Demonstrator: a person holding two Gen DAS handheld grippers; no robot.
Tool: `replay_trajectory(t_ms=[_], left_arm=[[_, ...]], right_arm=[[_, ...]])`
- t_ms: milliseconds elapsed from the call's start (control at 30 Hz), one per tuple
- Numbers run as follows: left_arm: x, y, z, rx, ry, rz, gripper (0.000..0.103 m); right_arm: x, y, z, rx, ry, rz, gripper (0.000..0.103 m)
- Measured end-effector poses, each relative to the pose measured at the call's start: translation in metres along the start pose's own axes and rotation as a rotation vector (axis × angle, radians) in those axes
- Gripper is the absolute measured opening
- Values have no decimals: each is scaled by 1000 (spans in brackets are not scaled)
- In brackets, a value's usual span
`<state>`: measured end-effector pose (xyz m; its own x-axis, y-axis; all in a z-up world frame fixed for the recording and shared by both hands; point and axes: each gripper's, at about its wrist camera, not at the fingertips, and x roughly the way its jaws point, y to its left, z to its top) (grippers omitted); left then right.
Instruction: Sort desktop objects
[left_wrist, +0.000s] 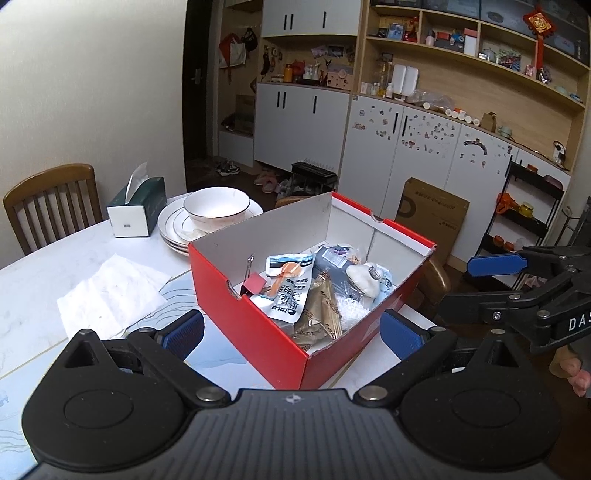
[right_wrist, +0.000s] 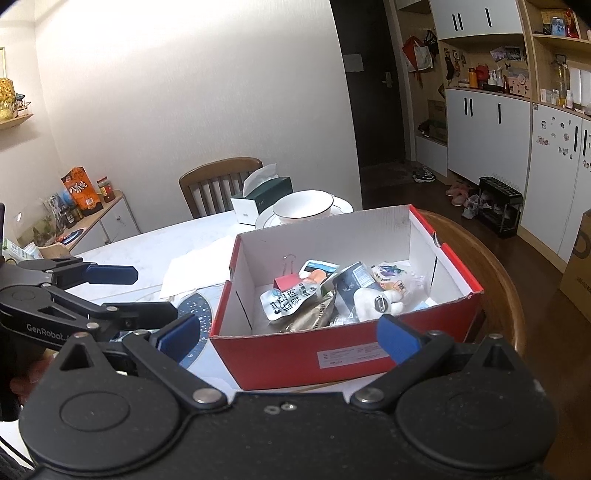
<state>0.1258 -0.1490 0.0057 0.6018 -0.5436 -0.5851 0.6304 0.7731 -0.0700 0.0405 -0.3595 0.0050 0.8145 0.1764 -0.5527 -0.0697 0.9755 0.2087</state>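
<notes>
A red cardboard box (left_wrist: 251, 332) (right_wrist: 295, 354) with a white inside stands on the marble table. It holds a red binder clip (left_wrist: 253, 284) (right_wrist: 286, 281), a white printed pouch (left_wrist: 288, 295) (right_wrist: 291, 297), gold-brown packets (left_wrist: 321, 314) (right_wrist: 314, 314), a dark packet and a white plush toy (left_wrist: 364, 280) (right_wrist: 373, 301). My left gripper (left_wrist: 291, 334) (right_wrist: 144, 291) hovers open and empty at the box's near corner. My right gripper (right_wrist: 288, 339) (left_wrist: 480, 286) hangs open and empty before the box's long side.
Behind the box are a bowl on stacked plates (left_wrist: 216, 206) (right_wrist: 303, 206) and a green tissue box (left_wrist: 136, 206) (right_wrist: 262, 195). A white napkin (left_wrist: 110, 295) (right_wrist: 192, 269) lies left of the box. Wooden chairs (left_wrist: 51, 199) (right_wrist: 495, 277) stand at the table's edges.
</notes>
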Motion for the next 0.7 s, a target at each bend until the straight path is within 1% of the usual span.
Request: replay_trajectory(t_ms=[200,533,700], left_arm=[[-2,-5,-2,22,-18,53,102],[-2,-6,-1,3,-21,21,102],[-1,-6,-2,3,-26,17,102]], right_arm=[[0,1,-3,4,3,5,102],[-1,-1,-4,9,0,3,102],[0,-1,-4,11,2,-1,102]])
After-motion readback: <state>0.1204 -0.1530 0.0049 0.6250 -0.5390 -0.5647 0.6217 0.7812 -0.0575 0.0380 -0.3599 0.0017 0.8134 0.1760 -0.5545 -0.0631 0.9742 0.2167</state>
